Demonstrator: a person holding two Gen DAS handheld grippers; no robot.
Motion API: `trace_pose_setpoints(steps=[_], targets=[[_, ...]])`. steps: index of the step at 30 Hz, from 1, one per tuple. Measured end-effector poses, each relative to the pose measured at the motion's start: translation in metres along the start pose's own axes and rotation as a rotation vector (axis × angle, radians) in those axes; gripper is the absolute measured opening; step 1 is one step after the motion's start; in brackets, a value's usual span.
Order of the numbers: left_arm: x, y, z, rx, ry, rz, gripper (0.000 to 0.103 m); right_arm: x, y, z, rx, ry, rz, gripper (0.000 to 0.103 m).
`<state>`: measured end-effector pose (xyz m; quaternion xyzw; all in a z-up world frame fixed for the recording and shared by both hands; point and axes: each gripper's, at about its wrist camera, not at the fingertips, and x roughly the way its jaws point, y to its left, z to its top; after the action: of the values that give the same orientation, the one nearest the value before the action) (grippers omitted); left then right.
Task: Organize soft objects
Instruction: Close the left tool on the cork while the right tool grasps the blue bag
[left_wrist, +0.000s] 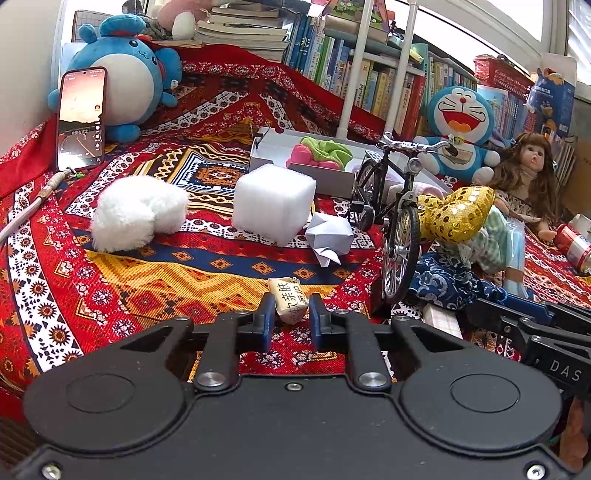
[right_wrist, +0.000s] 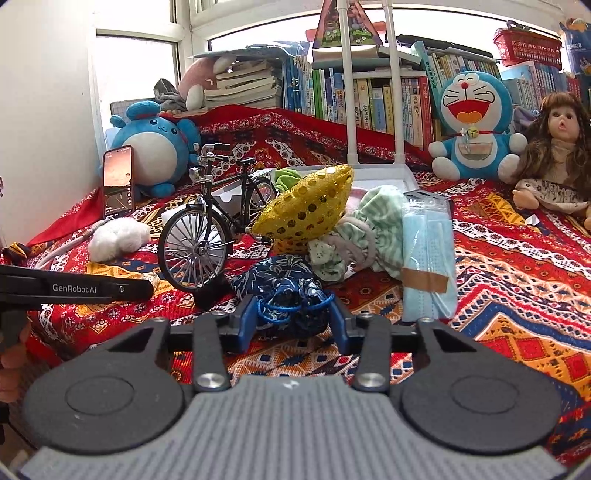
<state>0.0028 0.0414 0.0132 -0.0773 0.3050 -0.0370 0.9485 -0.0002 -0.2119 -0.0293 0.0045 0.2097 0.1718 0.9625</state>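
Note:
On the patterned cloth, my left gripper (left_wrist: 291, 314) is shut on a small beige packet (left_wrist: 290, 301) with printed characters; both pads touch its sides. My right gripper (right_wrist: 293, 321) is shut on a dark blue brocade drawstring pouch (right_wrist: 284, 291), which is pinched between its blue pads. Behind the pouch lie a gold sequin pouch (right_wrist: 306, 210), a green striped cloth (right_wrist: 373, 229) and a pack of blue face masks (right_wrist: 428, 258). In the left wrist view a white fluffy plush (left_wrist: 136, 212) and a white foam cube (left_wrist: 273, 201) lie ahead, with a grey tray (left_wrist: 266, 155) behind them holding pink and green soft items (left_wrist: 317, 153).
A metal model bicycle (left_wrist: 395, 218) stands between the two grippers. Crumpled paper (left_wrist: 328, 236) lies by the cube. A phone (left_wrist: 81, 118) leans on a blue plush (left_wrist: 125, 77). A Doraemon plush (right_wrist: 476, 129), a doll (right_wrist: 557, 155) and bookshelves (right_wrist: 369, 99) line the back.

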Motion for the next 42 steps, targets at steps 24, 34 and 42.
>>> trace_pose_setpoints(steps=[24, 34, 42], targets=[[-0.005, -0.004, -0.002, 0.014, -0.004, -0.015, 0.03, 0.006, 0.004, 0.003, -0.031, 0.01, -0.045, 0.087], [0.0, -0.005, -0.004, 0.015, 0.0, 0.005, 0.035, 0.03, 0.011, 0.01, -0.012, 0.039, -0.057, 0.102], [0.001, -0.004, -0.003, 0.009, 0.003, 0.005, 0.021, 0.039, 0.004, 0.009, 0.064, 0.08, -0.051, 0.094]])
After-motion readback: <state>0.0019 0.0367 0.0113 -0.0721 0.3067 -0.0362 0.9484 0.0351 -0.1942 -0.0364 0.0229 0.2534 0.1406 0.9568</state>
